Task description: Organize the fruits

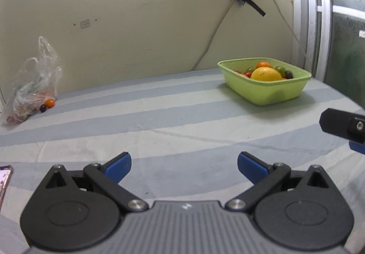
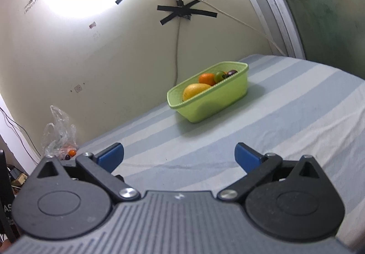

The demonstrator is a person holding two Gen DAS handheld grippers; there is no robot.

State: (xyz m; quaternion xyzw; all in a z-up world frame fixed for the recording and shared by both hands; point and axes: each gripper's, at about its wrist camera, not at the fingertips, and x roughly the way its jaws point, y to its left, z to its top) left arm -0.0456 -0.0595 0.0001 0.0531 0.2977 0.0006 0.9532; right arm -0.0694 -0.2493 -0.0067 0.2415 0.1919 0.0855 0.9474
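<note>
Both grippers spread wide and empty, green basket of fruit ahead

The left gripper (image 1: 184, 168) and right gripper (image 2: 179, 158) hold nothing; the rectangular light-green plastic basket (image 1: 271, 92) sits right of centre, long axis running toward the wall, a clear plastic bag (image 1: 34, 85) far left, bare striped cloth (image 1: 159, 121) between.

Each hand-held gripper, the left gripper (image 1: 184, 166) and the right gripper (image 2: 179, 157), has a grey ribbed plastic body with a small white mark at its front edge. Two round black housings flank it, with triangular cut-outs. Black link arms on silver screws carry blue plastic fingertips (image 1: 118, 166).
</note>
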